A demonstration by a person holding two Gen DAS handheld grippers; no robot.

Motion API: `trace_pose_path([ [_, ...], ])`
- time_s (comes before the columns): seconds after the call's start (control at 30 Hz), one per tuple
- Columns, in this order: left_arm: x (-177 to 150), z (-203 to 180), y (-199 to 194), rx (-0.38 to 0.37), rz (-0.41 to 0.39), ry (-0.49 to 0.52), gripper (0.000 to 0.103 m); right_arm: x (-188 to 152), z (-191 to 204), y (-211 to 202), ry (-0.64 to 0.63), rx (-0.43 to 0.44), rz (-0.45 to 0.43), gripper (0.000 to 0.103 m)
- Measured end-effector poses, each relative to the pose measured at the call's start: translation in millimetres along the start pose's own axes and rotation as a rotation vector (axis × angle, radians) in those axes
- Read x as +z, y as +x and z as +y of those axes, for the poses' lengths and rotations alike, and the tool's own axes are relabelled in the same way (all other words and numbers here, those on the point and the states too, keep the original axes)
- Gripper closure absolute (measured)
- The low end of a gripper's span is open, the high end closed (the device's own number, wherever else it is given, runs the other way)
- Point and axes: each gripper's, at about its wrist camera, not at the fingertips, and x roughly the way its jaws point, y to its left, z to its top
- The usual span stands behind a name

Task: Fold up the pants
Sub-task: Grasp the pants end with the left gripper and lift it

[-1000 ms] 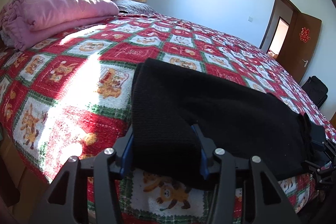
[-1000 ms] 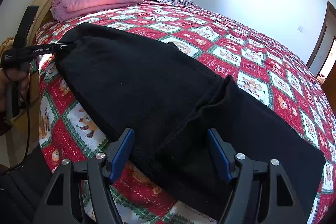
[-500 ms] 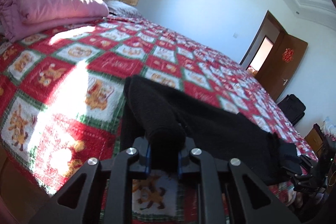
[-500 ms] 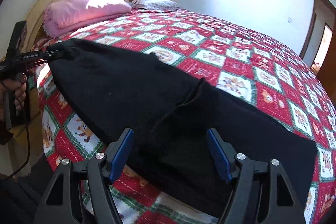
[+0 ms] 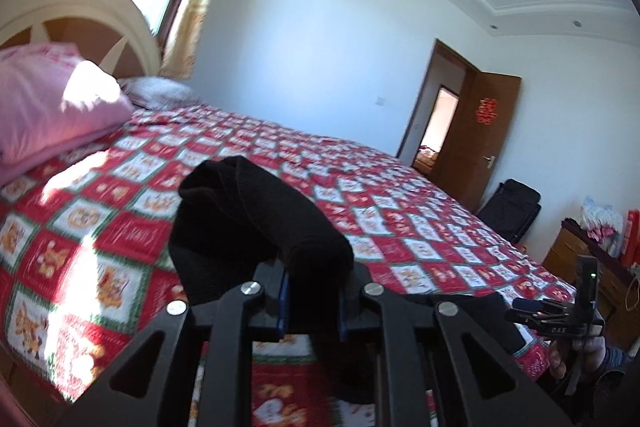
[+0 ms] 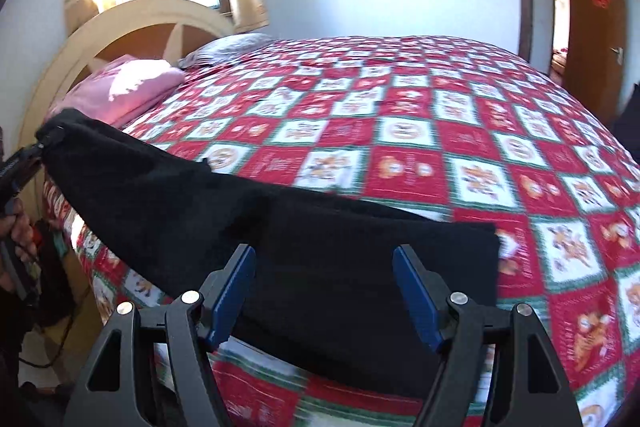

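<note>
Black pants (image 6: 192,211) lie along the near edge of a bed with a red, green and white patterned quilt (image 6: 440,131). My left gripper (image 5: 310,307) is shut on one end of the pants (image 5: 256,223), which is raised off the quilt and bulges over its fingers. The right wrist view shows that lifted end at the far left, with the left gripper (image 6: 22,167) pinching it. My right gripper (image 6: 324,255) stands open over the other end of the pants, with cloth below and between its blue pads (image 6: 234,287), which do not press on it. It also shows as the right gripper (image 5: 560,315) in the left wrist view.
A folded pink blanket (image 5: 48,107) and a grey pillow (image 5: 160,93) lie by the cream headboard (image 6: 132,27). A brown door (image 5: 488,131) stands open beyond the bed, with a black bag (image 5: 512,207) beside it. A person's hand (image 6: 18,231) holds the left gripper's handle.
My left gripper closed on the pants' end and lifted it off the quilt. My right gripper slid sideways along the pants to their other end, still open.
</note>
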Motion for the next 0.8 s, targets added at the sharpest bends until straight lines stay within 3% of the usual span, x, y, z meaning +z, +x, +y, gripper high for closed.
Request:
trace_pose_path([
  [0.2, 14.1, -63.2, 11.4, -0.119, -0.023, 0.100, 0.085, -10.6, -44.0, -13.3, 0.060, -0.059, 0.008, 0.030],
  [0.37, 13.7, -110.5, 30.3, -0.206, 0.009, 0.180, 0.085, -16.4, -84.9, -23.8, 0.150, -0.094, -0.005, 0.030],
  [0.57, 0.6, -160.6, 56.8, -0.306, 0.083, 0.260, 0.085, -20.8, -121.0, -33.3, 0.230, -0.124, -0.020, 0.030],
  [0.8, -38.4, -225.4, 99.8, -0.397, 0.234, 0.373, 0.085, -28.6, -148.3, -27.9, 0.292, -0.138, -0.007, 0.030],
])
